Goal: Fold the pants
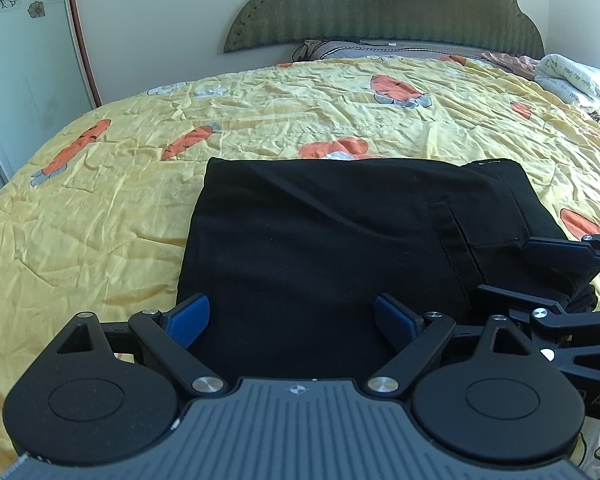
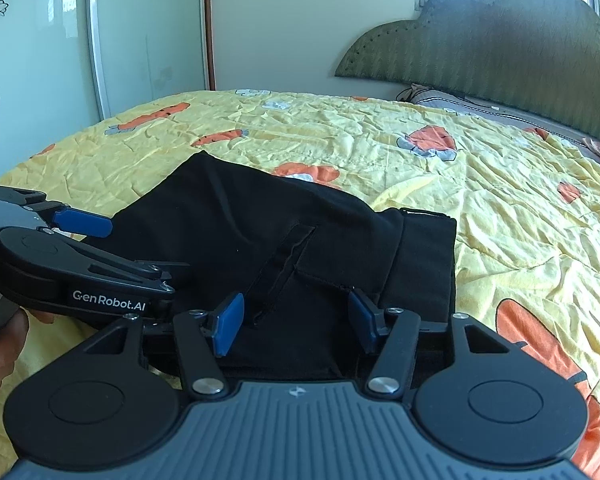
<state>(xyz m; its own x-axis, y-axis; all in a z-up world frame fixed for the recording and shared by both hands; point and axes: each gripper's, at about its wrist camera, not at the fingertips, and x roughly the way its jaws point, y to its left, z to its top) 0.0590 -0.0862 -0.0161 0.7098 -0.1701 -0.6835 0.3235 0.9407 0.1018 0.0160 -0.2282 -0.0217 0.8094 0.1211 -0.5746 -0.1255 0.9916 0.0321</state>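
Black pants (image 1: pixel 324 236) lie folded into a compact rectangle on the yellow bedspread; they also show in the right wrist view (image 2: pixel 300 248), with a back pocket slit and the waistband on the right side. My left gripper (image 1: pixel 292 322) is open, its blue pads over the near edge of the pants, holding nothing. My right gripper (image 2: pixel 294 320) is open over the near edge by the pocket, empty. The right gripper shows at the right edge of the left wrist view (image 1: pixel 540 272), and the left gripper at the left of the right wrist view (image 2: pixel 100 248).
The bed has a yellow carrot-print bedspread (image 1: pixel 280 112) and a green padded headboard (image 1: pixel 380 4). Pillows and a rumpled white blanket (image 1: pixel 572 80) lie at the head. A sliding wardrobe with flower decals (image 2: pixel 60 40) stands to the left. A hand (image 2: pixel 0 344) holds the left gripper.
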